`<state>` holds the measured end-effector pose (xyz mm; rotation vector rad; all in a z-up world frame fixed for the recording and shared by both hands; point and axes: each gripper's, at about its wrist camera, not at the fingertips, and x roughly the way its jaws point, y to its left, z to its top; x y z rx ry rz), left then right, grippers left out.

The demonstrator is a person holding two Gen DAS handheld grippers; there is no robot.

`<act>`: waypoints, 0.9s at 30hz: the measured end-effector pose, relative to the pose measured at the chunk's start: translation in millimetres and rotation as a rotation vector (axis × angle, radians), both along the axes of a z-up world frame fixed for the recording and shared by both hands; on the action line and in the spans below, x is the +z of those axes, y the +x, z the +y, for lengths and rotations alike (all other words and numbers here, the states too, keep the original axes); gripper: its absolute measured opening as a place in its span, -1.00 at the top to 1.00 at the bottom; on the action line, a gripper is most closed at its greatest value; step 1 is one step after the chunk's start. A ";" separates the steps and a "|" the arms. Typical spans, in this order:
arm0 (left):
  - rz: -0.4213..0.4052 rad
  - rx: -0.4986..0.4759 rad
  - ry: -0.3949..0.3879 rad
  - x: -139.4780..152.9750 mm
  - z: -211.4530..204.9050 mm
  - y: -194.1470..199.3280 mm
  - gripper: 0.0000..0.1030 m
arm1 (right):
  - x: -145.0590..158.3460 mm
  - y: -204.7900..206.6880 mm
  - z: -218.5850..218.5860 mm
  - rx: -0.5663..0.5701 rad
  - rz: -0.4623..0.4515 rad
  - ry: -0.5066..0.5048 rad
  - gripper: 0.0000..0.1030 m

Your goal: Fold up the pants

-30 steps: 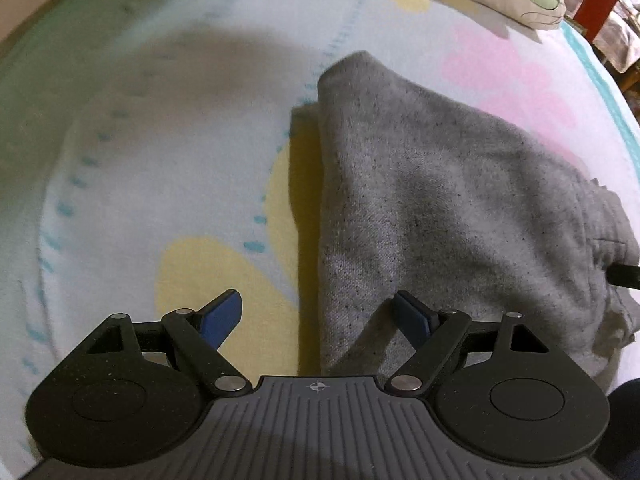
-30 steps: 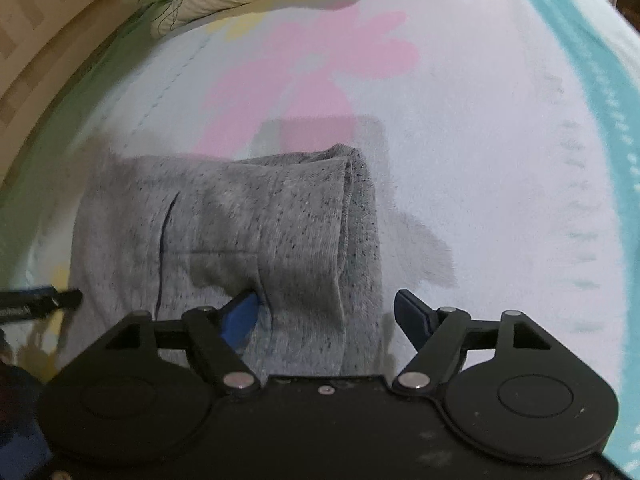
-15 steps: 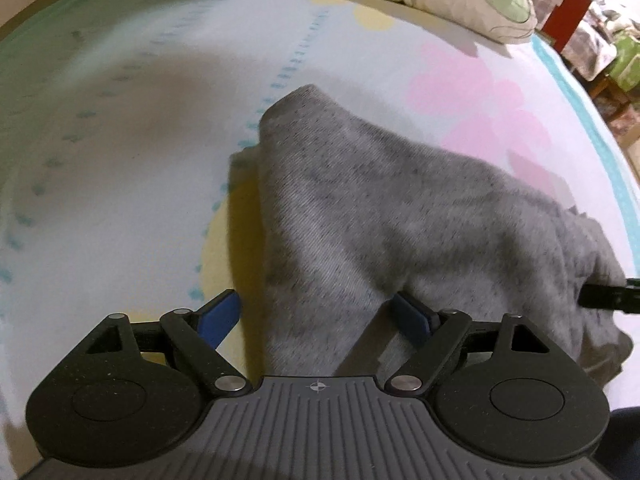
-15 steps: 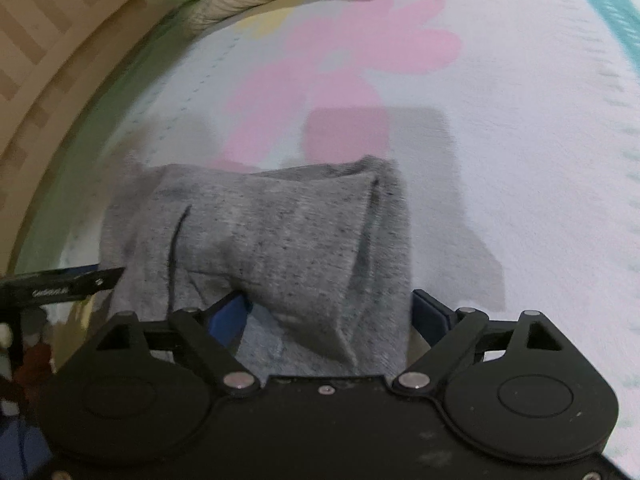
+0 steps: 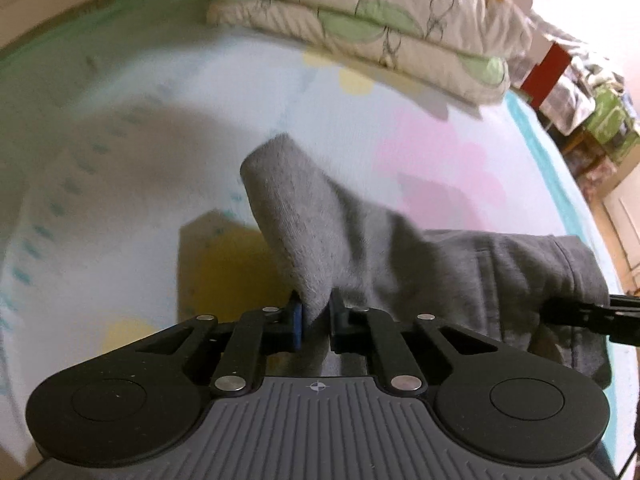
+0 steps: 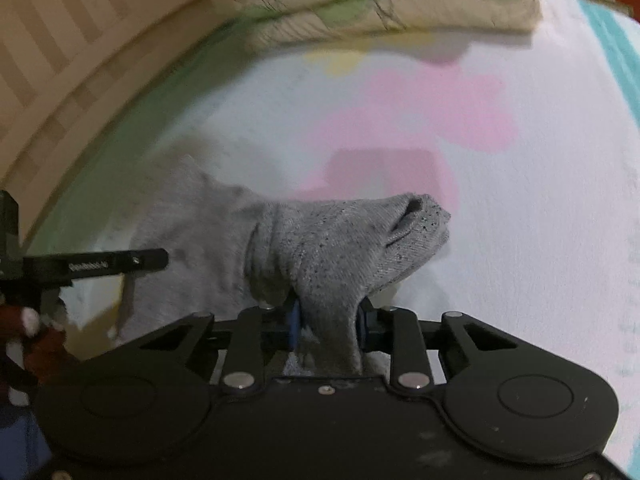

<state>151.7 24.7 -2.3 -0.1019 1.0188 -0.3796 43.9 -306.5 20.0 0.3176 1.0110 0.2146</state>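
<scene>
Pants (image 5: 360, 248), grey and already folded into a thick bundle, hang lifted above the flowered bed sheet (image 5: 140, 152) in the left wrist view, with the left claw (image 5: 316, 318) clamped on one near corner so that the cloth rises in a stiff peak ahead of the fingers. The claw points forward and slightly down toward the stacked pillows (image 5: 380, 20) at the head of the bed; the other tool's dark tip shows at the right edge, touching the bundle's far side. I judge the step to be carrying the near edge over for another fold, and doing it well means keeping both corners level and taut so the layers do not slide apart. In the right wrist view the same pants (image 6: 320, 256) bunch into the right claw (image 6: 326, 326), which is closed tight on the opposite corner, an open fold of fabric poking out to the right. This claw also aims toward the pillows (image 6: 400, 4), tilted a little downward, with the wooden headboard (image 6: 80, 40) curving away on the left. The cloth between the two grips sags somewhat, so moving both hands together, in step, and lowering gently should give a squarer fold.
</scene>
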 end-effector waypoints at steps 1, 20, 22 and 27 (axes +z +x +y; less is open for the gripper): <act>-0.012 0.006 -0.003 6.7 4.5 -0.6 0.84 | 7.3 0.6 2.5 0.006 -0.013 0.010 0.47; -0.027 0.332 0.200 6.2 116.7 76.0 0.77 | -31.1 161.3 94.8 -0.024 -0.006 -0.064 0.23; -0.041 0.322 0.211 9.5 107.9 67.8 0.70 | -24.0 155.1 88.1 -0.052 -0.044 -0.047 0.23; -0.033 0.285 0.146 9.8 84.7 44.7 0.67 | 14.8 113.3 110.8 0.031 -0.221 -0.067 0.23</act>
